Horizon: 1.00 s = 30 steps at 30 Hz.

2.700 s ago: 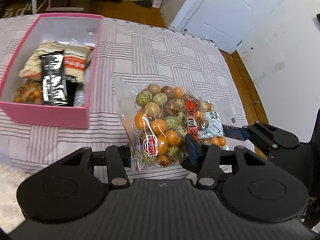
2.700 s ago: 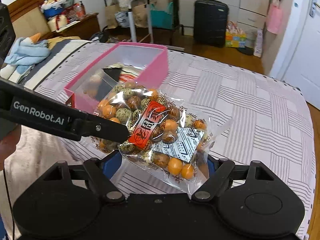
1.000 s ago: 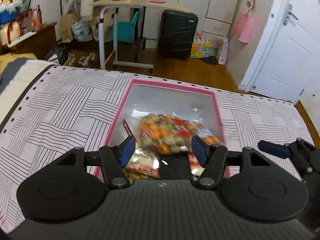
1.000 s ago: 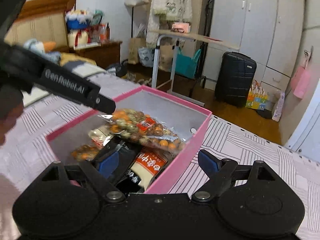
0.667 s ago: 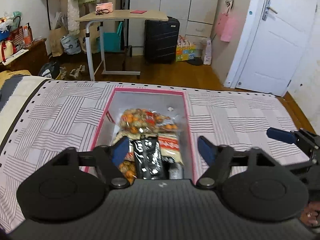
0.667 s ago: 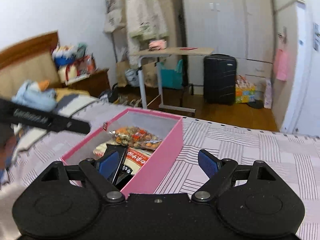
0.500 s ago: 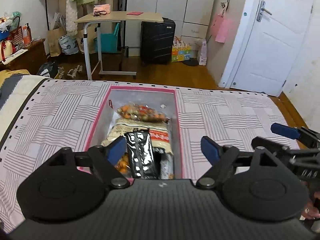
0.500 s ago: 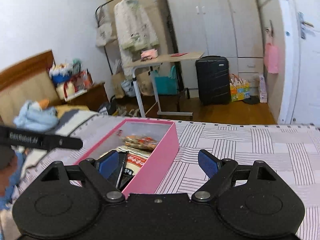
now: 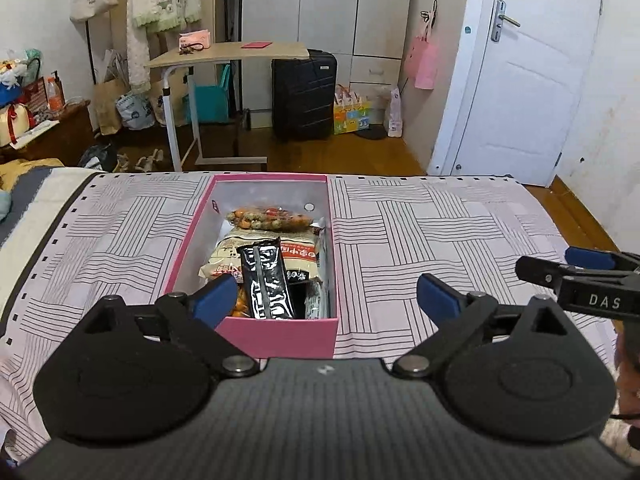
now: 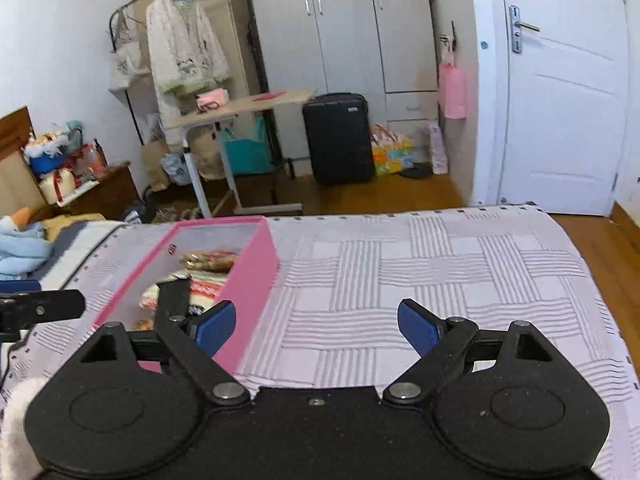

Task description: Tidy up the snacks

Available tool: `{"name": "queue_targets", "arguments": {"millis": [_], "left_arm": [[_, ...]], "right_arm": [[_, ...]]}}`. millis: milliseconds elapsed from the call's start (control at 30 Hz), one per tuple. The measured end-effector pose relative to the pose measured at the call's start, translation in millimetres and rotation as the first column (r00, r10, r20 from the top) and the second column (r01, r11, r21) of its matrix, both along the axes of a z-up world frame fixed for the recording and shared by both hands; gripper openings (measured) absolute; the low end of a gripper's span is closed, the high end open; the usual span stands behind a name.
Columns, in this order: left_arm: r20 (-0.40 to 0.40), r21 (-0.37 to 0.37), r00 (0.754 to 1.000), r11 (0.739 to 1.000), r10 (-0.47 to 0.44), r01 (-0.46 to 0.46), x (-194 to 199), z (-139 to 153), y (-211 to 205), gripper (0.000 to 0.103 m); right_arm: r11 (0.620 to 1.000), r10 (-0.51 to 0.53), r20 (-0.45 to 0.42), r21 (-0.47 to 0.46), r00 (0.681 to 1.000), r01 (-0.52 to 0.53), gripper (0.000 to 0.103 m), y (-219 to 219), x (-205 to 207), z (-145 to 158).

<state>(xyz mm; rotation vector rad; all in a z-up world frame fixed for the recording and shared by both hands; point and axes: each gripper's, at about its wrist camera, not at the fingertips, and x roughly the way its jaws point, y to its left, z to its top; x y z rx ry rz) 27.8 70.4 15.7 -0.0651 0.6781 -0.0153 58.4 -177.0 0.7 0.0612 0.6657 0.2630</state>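
Left gripper [image 9: 326, 294], black with blue pads: jaws opening, nothing between them, hovering above the near end of the pink rectangular cardboard box [image 9: 280, 332]. Right gripper [image 10: 316, 326]: released, spread wide, empty, over bare bedspread beside the box.

Snacks all inside the box: clear bag of orange and green coated nuts [image 9: 269, 218] at the far end, cream and red packet [image 9: 276, 252] in the middle, glossy black wrapper [image 9: 267, 282] lying on top nearer the camera. No snack visible outside.

Likely risks: black wrapper perched high, apt to slide off if the box gets nudged; soft bedding underneath, so a knock from a lowering claw could tip the light box; nut bag slippery, prone to shifting.

Surface: bed under a pale pink spread with black line-weave pattern [image 10: 440, 280]. Beyond: wooden floor, black suitcase [image 9: 303, 94], rolling side table [image 9: 228, 54], grey wardrobe, white door [image 10: 568, 100].
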Motion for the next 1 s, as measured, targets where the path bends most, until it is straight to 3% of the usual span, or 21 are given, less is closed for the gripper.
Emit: {"name": "queue_targets", "arguments": {"millis": [100, 633, 1000], "left_arm": [[0.007, 0.03, 1.0, 0.999, 0.011, -0.011, -4, -1, -5, 0.097], [-0.012, 0.031, 0.999, 0.999, 0.041, -0.04, -21, -17, -20, 0.097], [-0.044, 0.013, 0.998, 0.999, 0.051, -0.05, -23, -26, -23, 0.1]], "right_arm": [[1.0, -0.017, -0.001, -0.006, 1.0, 0.017, 0.091, -5, -6, -1], [0.999, 0.002, 0.077, -0.053, 0.997, 0.002, 0.092, -5, -41, 9], [0.995, -0.002, 0.077, -0.098, 0.997, 0.009, 0.101, -3, -51, 6]]}}
